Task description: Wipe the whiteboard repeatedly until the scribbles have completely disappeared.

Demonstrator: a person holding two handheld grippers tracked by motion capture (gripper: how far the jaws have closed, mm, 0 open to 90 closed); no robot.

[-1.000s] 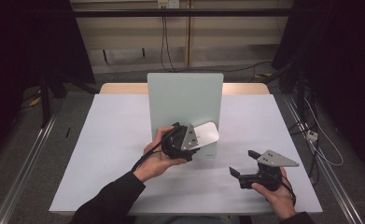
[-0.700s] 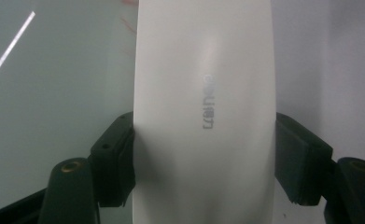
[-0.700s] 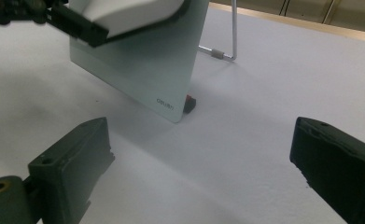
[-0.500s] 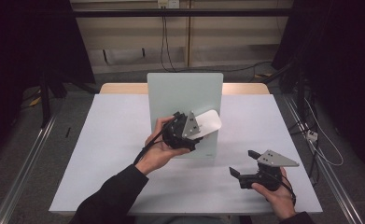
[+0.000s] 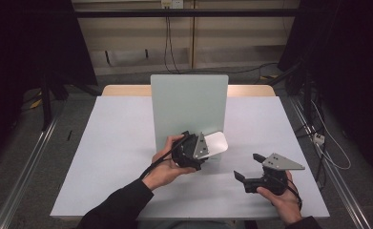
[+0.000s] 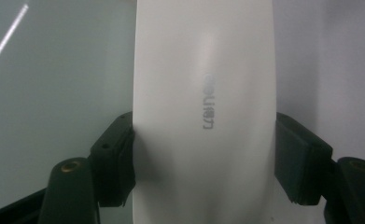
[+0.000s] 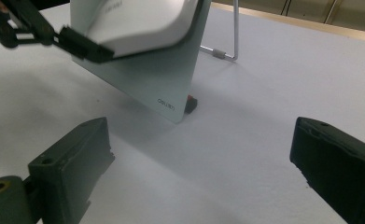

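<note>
From my left gripper (image 6: pixel 203 158) I look straight along its two black jaws, and they clamp a smooth white eraser (image 6: pixel 203 93) from either side, pads (image 6: pixel 117 158) pressed against its edges. Grey lettering runs lengthwise down its face. Behind it on the left stands a pale green board (image 6: pixel 54 93); on the right lies the white table (image 6: pixel 329 60).

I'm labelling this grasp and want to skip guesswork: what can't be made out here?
- Left gripper view: both ends of the white eraser are cut off by the frame edges; its grey print is blurred.
- High view: the left gripper hides the eraser's near half.
- Right gripper view: the glass board hides most of its wire stand.
</note>
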